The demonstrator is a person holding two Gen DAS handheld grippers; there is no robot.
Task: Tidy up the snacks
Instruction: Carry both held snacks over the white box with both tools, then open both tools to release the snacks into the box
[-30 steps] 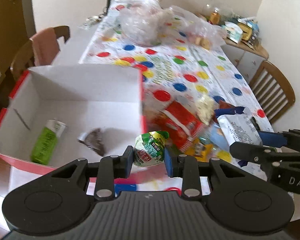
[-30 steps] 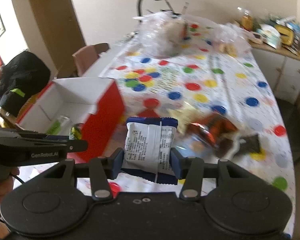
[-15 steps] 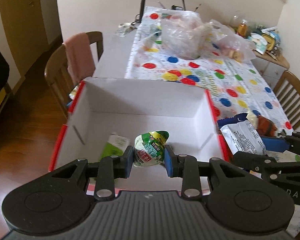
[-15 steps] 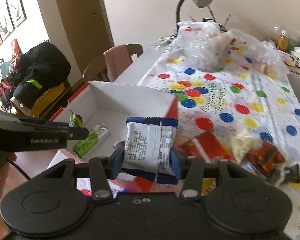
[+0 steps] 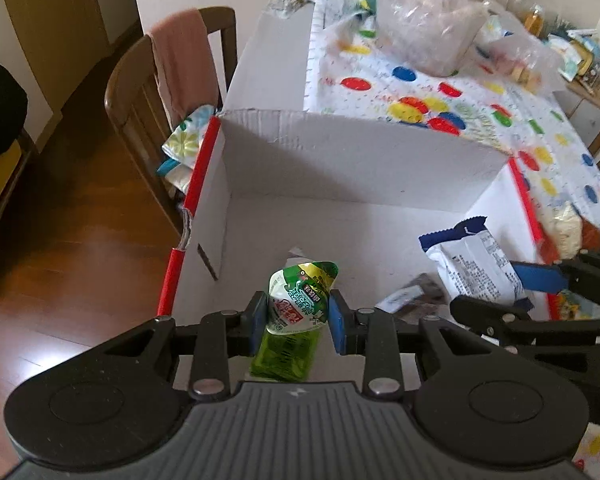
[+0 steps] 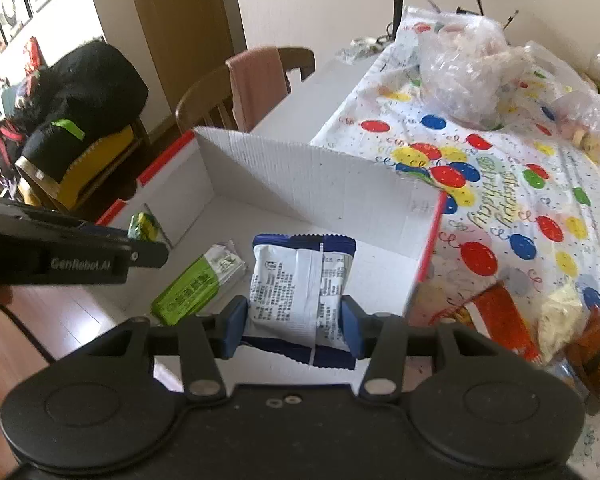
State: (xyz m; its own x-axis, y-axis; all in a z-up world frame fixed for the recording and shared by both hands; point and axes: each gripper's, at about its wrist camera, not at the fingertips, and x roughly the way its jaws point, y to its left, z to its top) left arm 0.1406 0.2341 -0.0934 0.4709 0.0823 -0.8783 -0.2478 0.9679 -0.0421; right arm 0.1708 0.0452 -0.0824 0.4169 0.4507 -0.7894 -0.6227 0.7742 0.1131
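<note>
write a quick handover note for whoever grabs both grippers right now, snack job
Left gripper: shut on the green jelly cup, over the box.
Right gripper: shut on the blue-and-white packet, also over the box.
Done: a green packet and a dark wrapper lie on the box floor.
Left: release both, then fetch the loose snacks on the dotted tablecloth beside the box.
</note>
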